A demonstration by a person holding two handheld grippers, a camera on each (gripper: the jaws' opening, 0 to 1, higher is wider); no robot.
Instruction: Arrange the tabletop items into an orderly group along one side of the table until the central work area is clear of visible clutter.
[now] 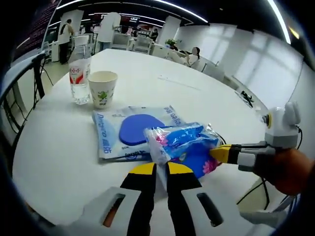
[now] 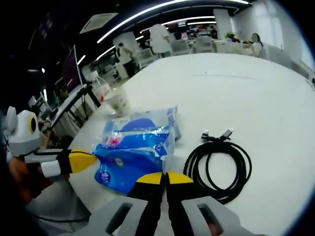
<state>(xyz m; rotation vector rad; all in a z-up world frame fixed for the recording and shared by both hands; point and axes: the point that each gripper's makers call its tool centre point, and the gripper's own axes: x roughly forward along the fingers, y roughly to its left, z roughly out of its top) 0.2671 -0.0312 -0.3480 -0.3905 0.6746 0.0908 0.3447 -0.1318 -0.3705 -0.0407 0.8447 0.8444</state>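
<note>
the left gripper (image 1: 161, 169) has its yellow-tipped jaws clenched on one edge of a crinkly blue plastic pack (image 1: 181, 140) with pink flower print, and in the left gripper view the right gripper (image 1: 222, 153) comes in from the right with its jaws pinching the opposite end of the same pack. the right gripper view shows the mirror of this: the right gripper (image 2: 165, 178) jaws closed on a corner of the blue plastic pack (image 2: 134, 147), while the left gripper (image 2: 81, 161) grips it from the left side. the pack sits between the two grippers, partly over a flat, clear-and-blue bag (image 1: 129, 132) that lies on the white round counter (image 1: 64, 162) and carries a dark blue round shape inside; the same flat bag (image 2: 147, 120) shows behind the pack in the right gripper view. beyond the flat bag, near the counter's far-left edge, a paper cup (image 1: 103, 88) with a small green print stands upright, just beside a clear water bottle (image 1: 79, 78) with a red label, also upright. to the right of the packs in the right gripper view, a black cable (image 2: 219, 164) lies coiled in a loose loop on the counter, its plug ends pointing away, apart from the bags. the counter's far half is bare white. chairs and people sit in the open office behind.
</note>
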